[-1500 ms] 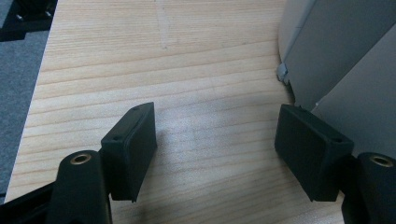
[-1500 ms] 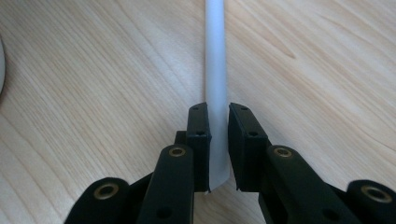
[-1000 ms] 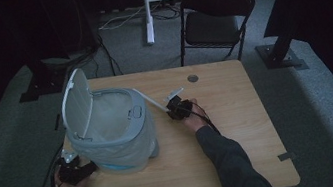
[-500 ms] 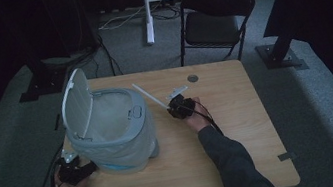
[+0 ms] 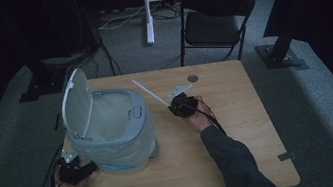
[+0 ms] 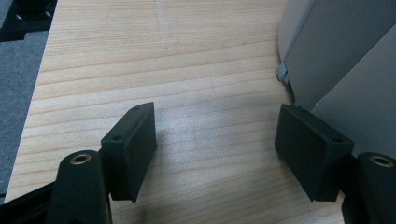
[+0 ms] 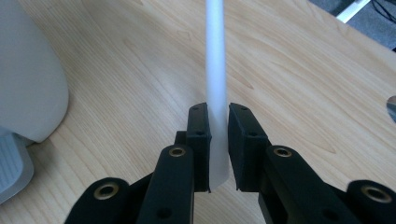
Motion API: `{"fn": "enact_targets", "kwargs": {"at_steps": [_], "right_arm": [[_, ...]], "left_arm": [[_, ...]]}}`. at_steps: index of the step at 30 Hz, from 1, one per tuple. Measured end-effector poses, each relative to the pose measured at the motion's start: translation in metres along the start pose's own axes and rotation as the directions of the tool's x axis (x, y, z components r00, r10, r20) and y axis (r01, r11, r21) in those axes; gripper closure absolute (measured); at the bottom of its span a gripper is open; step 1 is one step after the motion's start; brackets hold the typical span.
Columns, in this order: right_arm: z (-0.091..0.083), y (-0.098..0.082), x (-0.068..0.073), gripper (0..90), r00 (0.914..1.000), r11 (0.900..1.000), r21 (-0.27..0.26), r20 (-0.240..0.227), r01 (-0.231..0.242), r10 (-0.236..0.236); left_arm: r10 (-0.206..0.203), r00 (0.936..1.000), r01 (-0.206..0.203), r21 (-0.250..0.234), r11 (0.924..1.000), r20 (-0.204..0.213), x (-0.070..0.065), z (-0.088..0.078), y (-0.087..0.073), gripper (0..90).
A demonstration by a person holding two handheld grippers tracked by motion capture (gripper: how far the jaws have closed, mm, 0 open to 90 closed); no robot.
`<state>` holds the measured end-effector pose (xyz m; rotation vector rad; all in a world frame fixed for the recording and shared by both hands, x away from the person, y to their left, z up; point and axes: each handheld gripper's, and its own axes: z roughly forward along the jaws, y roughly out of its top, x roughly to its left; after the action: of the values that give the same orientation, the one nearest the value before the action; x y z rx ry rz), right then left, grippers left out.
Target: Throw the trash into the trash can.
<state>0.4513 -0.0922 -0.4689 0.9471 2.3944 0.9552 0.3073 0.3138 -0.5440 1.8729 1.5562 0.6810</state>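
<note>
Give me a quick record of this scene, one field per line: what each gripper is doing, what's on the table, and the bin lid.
right gripper: shut on the white tube, held off the table
white tube direction: points up and away toward the bin's rim in the high view
left gripper: open, nothing between the jaws, low over the table beside the bin's wall
bin: grey, upright on the table
lid: white, swung open
beyond the table: black folding chair
</note>
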Motion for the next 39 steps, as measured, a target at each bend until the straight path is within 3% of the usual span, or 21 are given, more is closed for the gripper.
{"fn": "enact_targets", "kwargs": {"at_steps": [39], "right_arm": [[-0.049, 0.013, 0.009, 78.9, 0.9989, 0.991, -0.122, 0.011, 0.047, -0.046]], "left_arm": [[0.000, 1.0000, 0.000, 0.000, 1.0000, 0.000, 0.000, 0.000, 0.000, 29.9]]}}
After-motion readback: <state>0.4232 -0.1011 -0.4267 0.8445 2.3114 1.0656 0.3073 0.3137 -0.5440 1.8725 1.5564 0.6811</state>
